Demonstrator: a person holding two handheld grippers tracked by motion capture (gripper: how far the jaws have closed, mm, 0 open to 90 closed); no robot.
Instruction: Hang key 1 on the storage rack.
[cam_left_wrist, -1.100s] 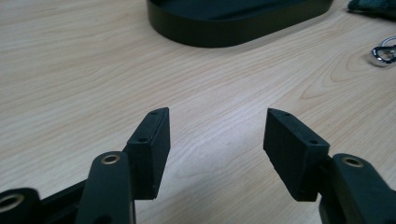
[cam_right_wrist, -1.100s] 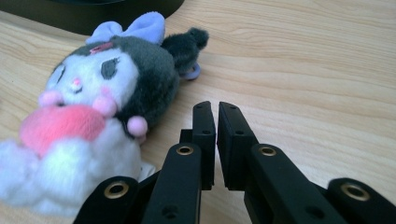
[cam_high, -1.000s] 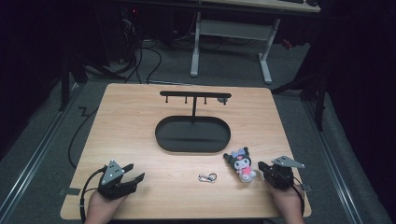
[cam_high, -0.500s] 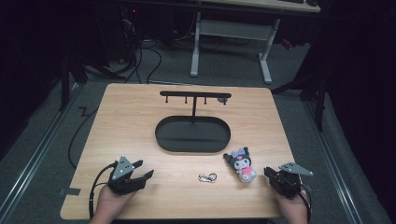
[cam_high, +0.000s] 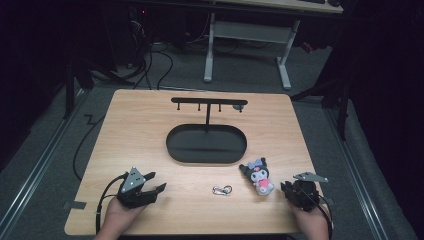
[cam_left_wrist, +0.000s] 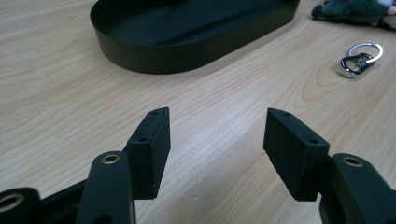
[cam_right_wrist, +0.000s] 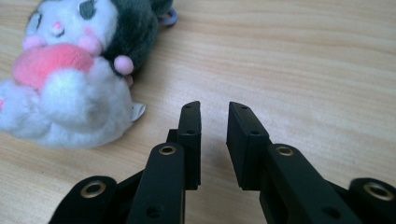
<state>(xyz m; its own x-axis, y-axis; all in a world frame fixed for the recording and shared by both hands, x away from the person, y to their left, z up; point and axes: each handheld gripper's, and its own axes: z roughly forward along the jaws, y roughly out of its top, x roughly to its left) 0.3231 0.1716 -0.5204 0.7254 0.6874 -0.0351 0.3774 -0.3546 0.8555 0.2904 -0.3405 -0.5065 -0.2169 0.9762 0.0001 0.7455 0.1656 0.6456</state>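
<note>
Two grippers, both empty: my left gripper (cam_high: 159, 188) has jaws wide apart, my right gripper (cam_high: 285, 188) nearly together. Carabiner clip (cam_high: 222, 190) lies at 3 o'clock from my left, plush toy (cam_high: 258, 176) beyond it. I'd approach low, straddling the clip squarely before closing

Wooden table (cam_high: 130, 125) with black tray (cam_high: 206, 147), carabiner (cam_high: 222, 190), plush toy (cam_high: 257, 175)
</note>
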